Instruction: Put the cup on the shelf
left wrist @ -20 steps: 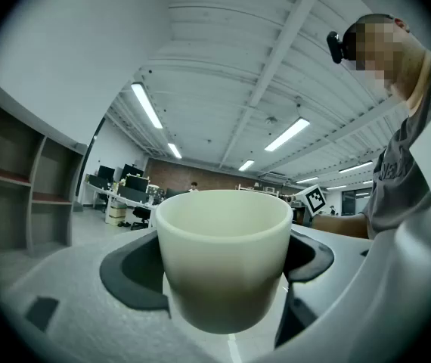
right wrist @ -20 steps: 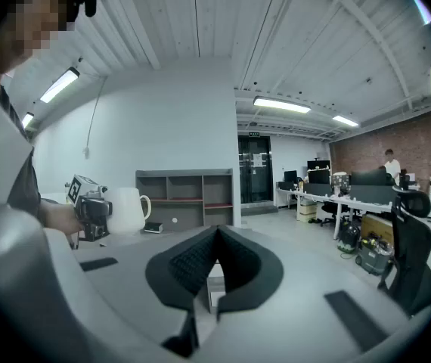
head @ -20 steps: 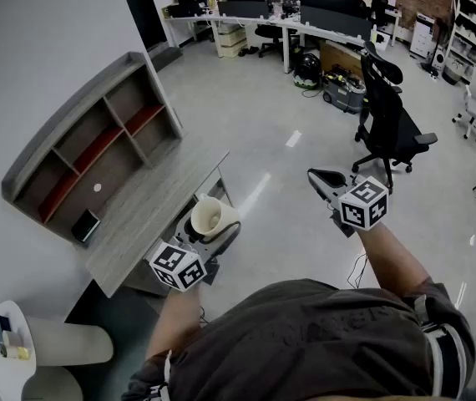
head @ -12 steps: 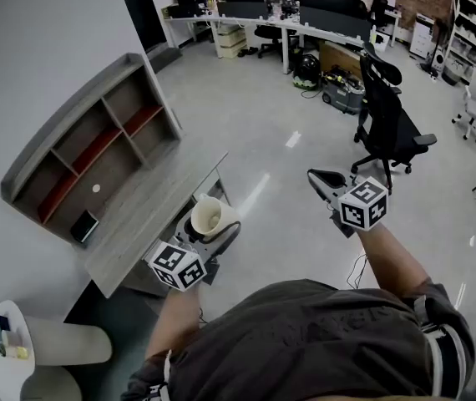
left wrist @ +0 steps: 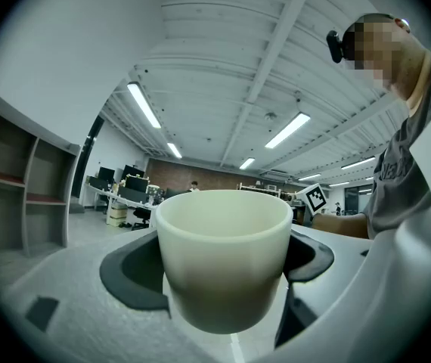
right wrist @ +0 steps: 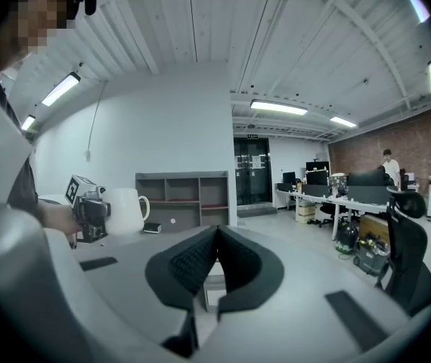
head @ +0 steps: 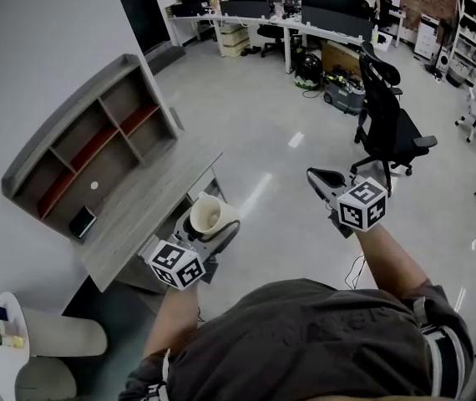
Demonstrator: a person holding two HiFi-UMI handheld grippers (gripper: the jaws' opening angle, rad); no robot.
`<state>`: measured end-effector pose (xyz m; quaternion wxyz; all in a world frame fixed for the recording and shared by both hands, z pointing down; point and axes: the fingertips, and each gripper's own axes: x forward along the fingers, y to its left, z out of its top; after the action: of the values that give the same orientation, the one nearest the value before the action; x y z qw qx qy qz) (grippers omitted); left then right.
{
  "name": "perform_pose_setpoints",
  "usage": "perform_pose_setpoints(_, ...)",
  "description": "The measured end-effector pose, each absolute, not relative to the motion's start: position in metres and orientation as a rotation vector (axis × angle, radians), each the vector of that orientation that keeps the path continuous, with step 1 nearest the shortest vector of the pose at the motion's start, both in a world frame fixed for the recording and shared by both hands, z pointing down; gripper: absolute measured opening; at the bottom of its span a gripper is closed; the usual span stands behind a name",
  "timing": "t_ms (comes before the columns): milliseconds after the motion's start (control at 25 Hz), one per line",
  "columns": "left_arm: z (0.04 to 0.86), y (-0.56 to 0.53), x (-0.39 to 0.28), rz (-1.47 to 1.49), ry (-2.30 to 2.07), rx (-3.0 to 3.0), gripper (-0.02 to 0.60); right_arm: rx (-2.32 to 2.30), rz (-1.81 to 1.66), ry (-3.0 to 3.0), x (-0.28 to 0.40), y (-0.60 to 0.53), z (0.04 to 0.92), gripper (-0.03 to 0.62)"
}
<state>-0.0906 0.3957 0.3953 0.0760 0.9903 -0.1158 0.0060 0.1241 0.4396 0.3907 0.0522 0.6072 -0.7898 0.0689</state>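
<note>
The left tongs [head: 205, 226], lower left of centre, grasp the cup [left wrist: 223, 259] upright by its sides; the right tongs [head: 325, 179], right of centre, are clenched empty. The cup is best carried level toward the shelf [head: 88, 140], upper left.

Open floor [head: 255, 115] lies ahead; a grey desk [head: 150, 211] stands before the wall shelf [head: 96, 140], an office chair [head: 388, 128] to the right.

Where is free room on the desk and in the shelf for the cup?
The desk top before the shelf is bare. Its wide lower compartment is free from the right wall to the small dark box at the left end. The red-floored compartments above look empty. Only beside that box is it tight for the cup.
</note>
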Motion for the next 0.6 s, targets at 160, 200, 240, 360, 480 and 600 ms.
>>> perform_pose_setpoints(160, 0.397, 0.411, -0.066, 0.008, -0.361, 2.96, 0.43, 1.823, 0.216, -2.416, 0.147, 0.454, 0.395, -0.009)
perform_pose_setpoints(200, 0.397, 0.415, -0.059, 0.005, -0.361, 2.957, 0.43, 1.817, 0.216, -2.419, 0.153, 0.456, 0.396, -0.009)
perform_pose_setpoints(240, 0.398, 0.417, -0.052, 0.004, -0.361, 2.955, 0.43, 1.812, 0.216, -2.422, 0.159, 0.458, 0.397, -0.009)
perform_pose_setpoints(360, 0.403, 0.423, -0.034, 0.008, -0.358, 2.948, 0.43, 1.805, 0.219, -2.429, 0.175, 0.462, 0.399, -0.009)
perform_pose_setpoints(480, 0.406, 0.418, -0.023, 0.019, -0.352, 2.942, 0.43, 1.804, 0.226, -2.435, 0.186, 0.456, 0.402, -0.009)
perform_pose_setpoints(600, 0.409, 0.407, -0.012, 0.026, -0.343, 2.942, 0.43, 1.805, 0.232, -2.435, 0.196, 0.448, 0.405, -0.008)
